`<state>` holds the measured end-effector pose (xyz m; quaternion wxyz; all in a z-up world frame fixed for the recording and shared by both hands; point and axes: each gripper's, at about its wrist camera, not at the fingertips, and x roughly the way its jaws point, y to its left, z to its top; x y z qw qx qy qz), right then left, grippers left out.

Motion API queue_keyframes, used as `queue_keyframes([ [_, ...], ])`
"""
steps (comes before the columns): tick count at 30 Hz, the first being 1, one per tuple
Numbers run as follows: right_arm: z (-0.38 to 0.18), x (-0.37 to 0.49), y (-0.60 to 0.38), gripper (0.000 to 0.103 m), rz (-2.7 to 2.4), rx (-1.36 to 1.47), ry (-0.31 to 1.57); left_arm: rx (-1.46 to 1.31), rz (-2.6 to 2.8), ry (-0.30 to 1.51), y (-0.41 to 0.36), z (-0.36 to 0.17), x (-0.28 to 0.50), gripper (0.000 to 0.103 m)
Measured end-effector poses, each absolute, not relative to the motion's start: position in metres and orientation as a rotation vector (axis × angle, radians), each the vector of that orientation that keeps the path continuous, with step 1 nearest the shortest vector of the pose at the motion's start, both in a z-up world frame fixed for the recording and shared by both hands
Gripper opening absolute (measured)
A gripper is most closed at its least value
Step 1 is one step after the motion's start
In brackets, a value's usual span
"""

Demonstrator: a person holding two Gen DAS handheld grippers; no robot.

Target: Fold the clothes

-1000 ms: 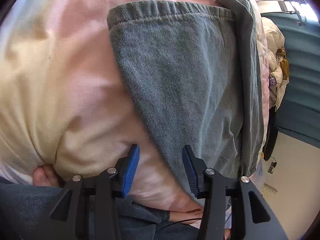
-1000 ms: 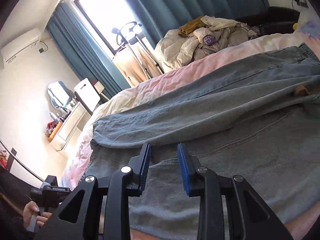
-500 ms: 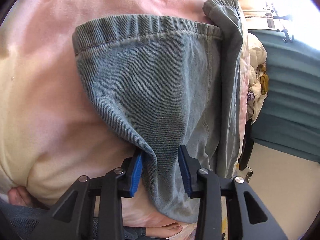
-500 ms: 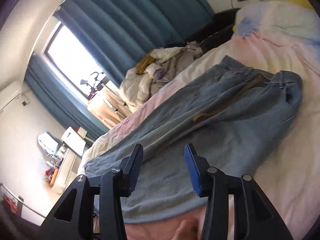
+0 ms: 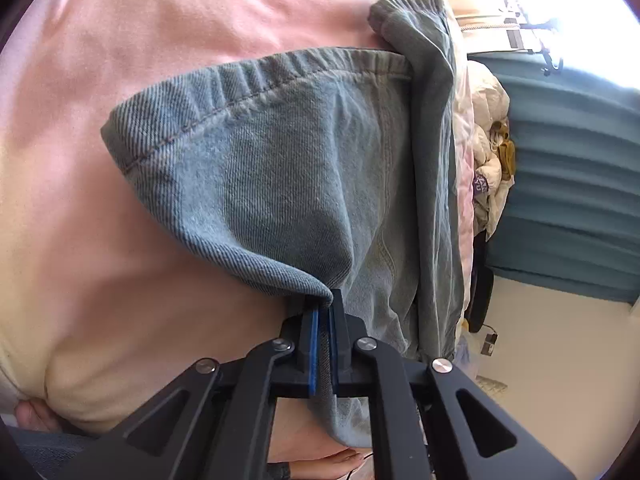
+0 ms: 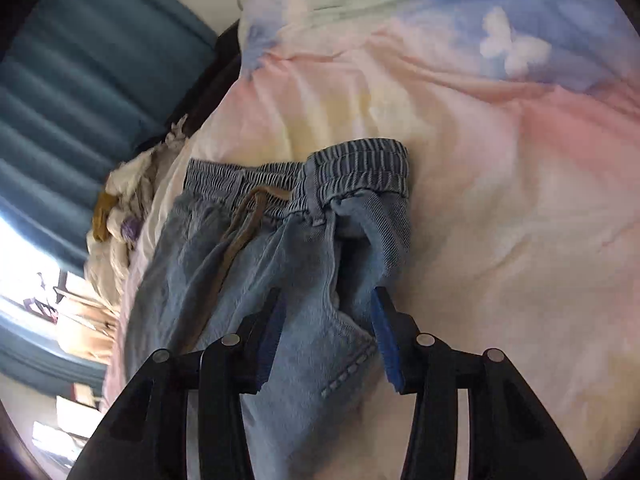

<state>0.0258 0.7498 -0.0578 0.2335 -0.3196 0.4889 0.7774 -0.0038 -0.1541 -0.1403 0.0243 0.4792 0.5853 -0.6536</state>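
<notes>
Your left gripper (image 5: 323,312) is pinching the folded side edge of the jeans (image 5: 280,184), near the cuffed hem, on the bed (image 5: 140,20). Your right gripper (image 6: 326,332) is spread wide over the denim just below the elastic waistband (image 6: 352,172), gripping nothing. To fold cleanly, close the right one on the matching edge, then lift both ends level so the cloth stays taut and the seams align. Count: one pair of jeans, two grippers, one brown drawstring (image 6: 240,232).
</notes>
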Motion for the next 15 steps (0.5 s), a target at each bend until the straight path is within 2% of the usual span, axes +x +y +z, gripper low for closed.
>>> queue_keyframes([
  [6, -0.087, 0.026, 0.773, 0.047, 2.017, -0.802, 1.453, 1.416, -2.104, 1.836, -0.151, -0.132, -0.02, 0.003],
  [10, -0.084, 0.029, 0.776, 0.047, 1.982, -0.723, 1.413, 1.407, -2.152, 1.804, -0.15, -0.128, -0.027, 0.003],
  [15, -0.068, 0.038, 0.77, 0.048, 1.926, -0.576, 1.244, 1.428, -2.192, 1.761, -0.152, -0.126, -0.029, 0.003],
])
